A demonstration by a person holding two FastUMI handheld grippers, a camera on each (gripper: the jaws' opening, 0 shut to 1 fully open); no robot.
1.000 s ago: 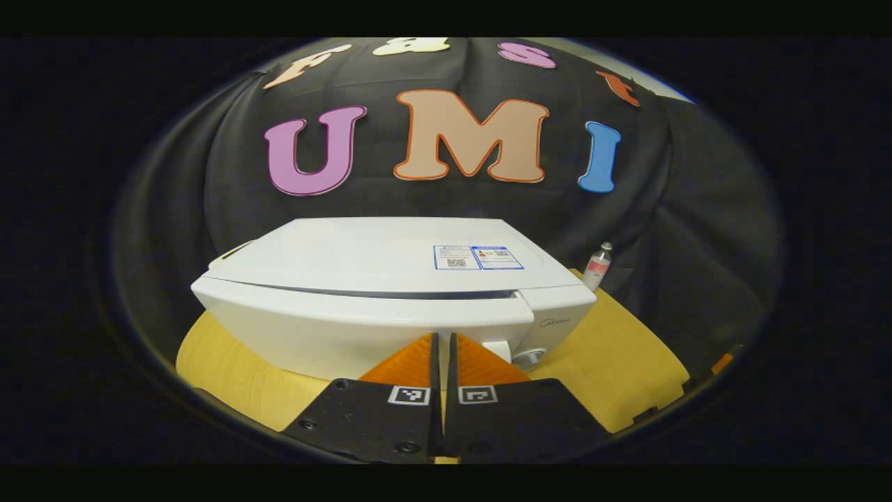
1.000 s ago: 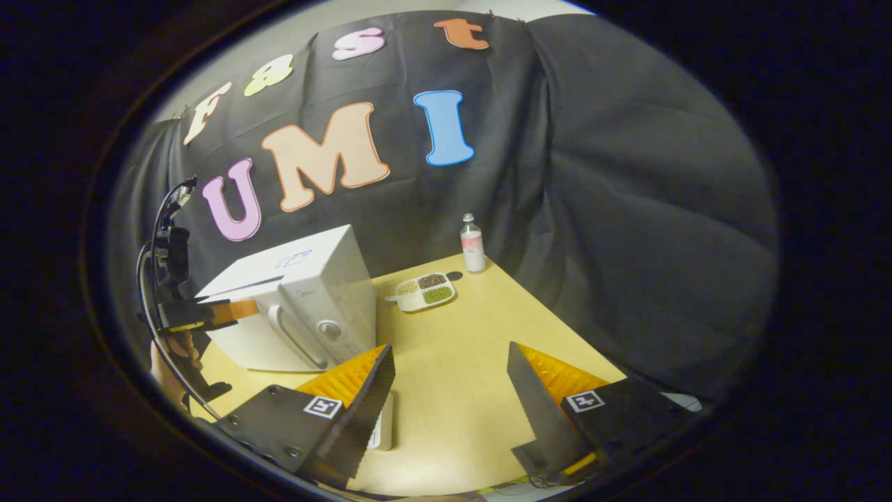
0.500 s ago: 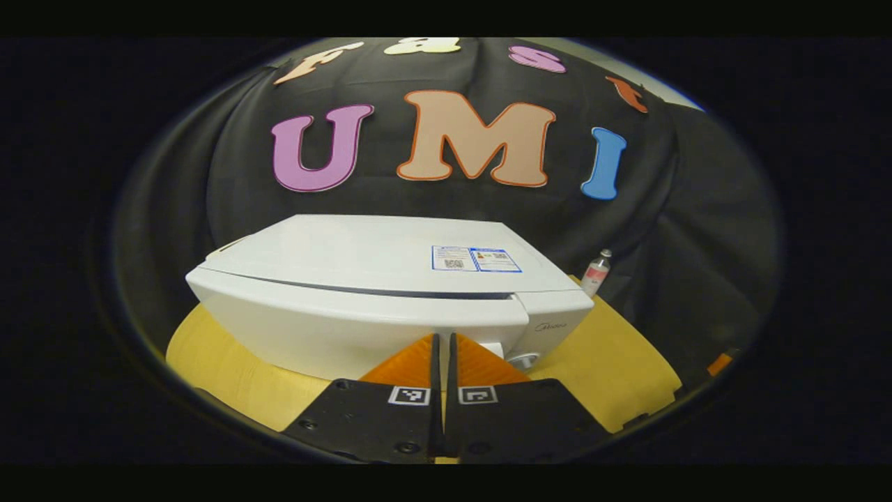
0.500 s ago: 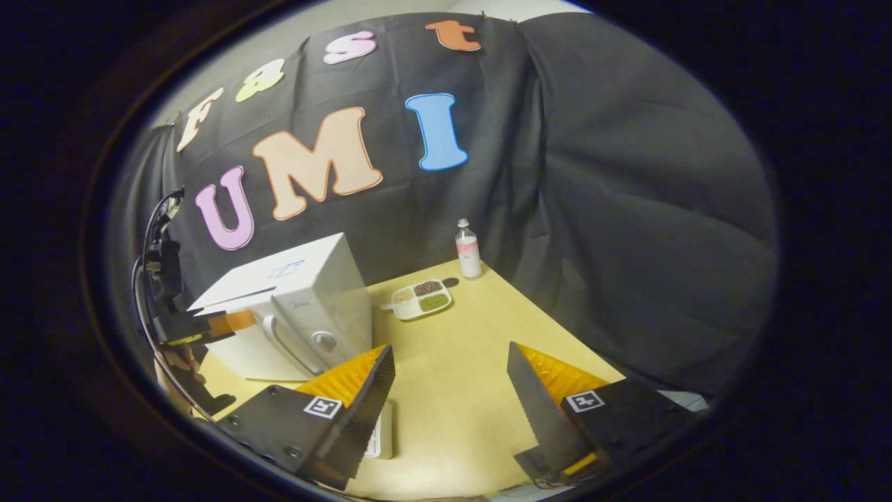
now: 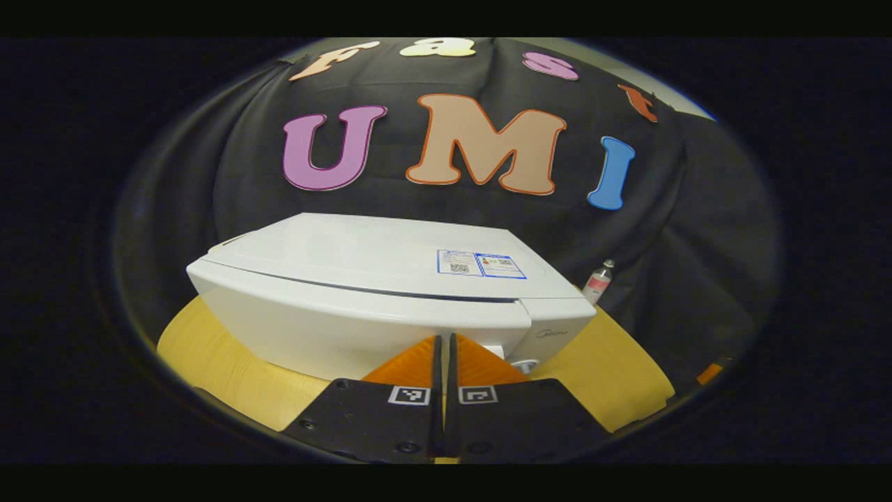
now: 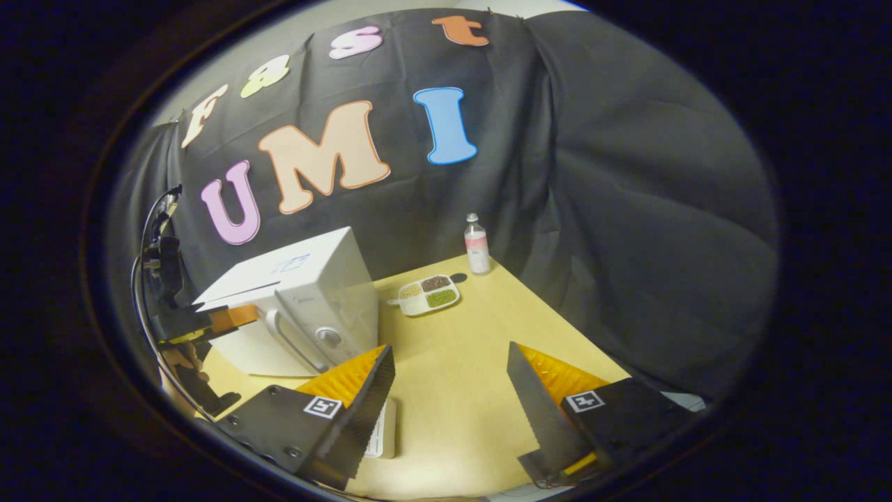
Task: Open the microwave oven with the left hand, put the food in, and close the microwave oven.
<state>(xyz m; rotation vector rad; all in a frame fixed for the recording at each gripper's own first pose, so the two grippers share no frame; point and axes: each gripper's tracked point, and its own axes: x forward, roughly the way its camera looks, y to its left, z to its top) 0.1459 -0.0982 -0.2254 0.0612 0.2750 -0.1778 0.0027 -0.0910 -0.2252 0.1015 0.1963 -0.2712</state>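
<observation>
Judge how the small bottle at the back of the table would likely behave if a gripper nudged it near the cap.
The bottle stands upright, tall and narrow, so a push up high would probably tip it. Its round body would then likely roll on the smooth table. It looks small, so probably light.

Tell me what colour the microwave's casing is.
White; the microwave shows best in the left gripper view, standing on the yellow wooden table.
</observation>
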